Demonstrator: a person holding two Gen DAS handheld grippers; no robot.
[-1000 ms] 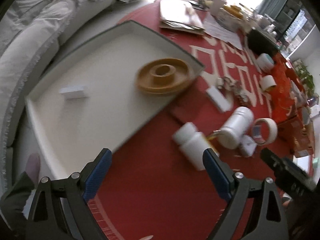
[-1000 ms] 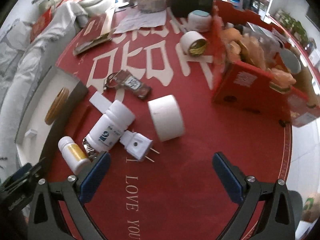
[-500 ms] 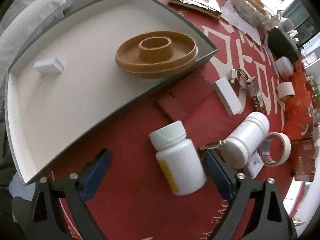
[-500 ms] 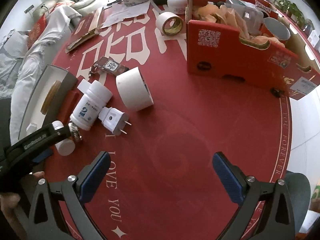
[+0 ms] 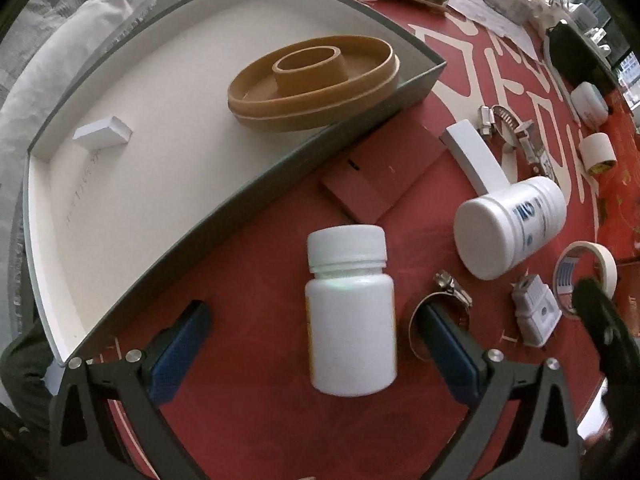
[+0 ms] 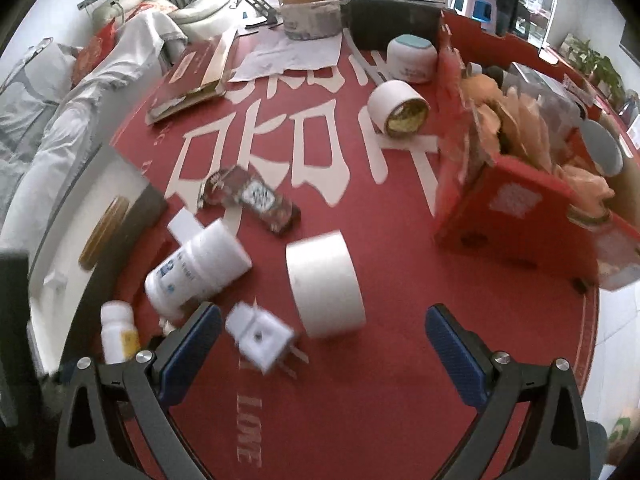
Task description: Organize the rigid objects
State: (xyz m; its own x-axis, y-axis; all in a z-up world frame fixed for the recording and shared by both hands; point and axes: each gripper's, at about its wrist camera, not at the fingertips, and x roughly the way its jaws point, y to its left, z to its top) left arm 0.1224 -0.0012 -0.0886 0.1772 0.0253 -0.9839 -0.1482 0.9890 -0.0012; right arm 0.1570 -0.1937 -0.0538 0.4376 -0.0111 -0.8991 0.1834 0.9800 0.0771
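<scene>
A small white pill bottle [image 5: 350, 316] lies on the red tablecloth between the open fingers of my left gripper [image 5: 312, 336], untouched; it also shows in the right wrist view [image 6: 118, 332]. A larger white bottle [image 5: 510, 226] lies on its side to the right, also in the right wrist view [image 6: 198, 268]. A white plug adapter [image 6: 262, 338] and a white tape roll [image 6: 326, 290] lie in front of my right gripper [image 6: 320, 344], which is open and empty. A white box lid tray [image 5: 132, 184] holds a tan spool [image 5: 314, 80] and a small white block [image 5: 104, 136].
A hose clamp [image 5: 440, 312] rings the left gripper's right finger. A masking tape ring [image 5: 586, 276], a white strip [image 5: 474, 158], keys [image 6: 250, 198], another tape roll [image 6: 398, 108], a white jar [image 6: 412, 58] and a red carton [image 6: 532, 196] stand around.
My left gripper has moved down and forward so the small bottle now lies between its fingers. My right gripper has come closer to the plug adapter and the tape roll.
</scene>
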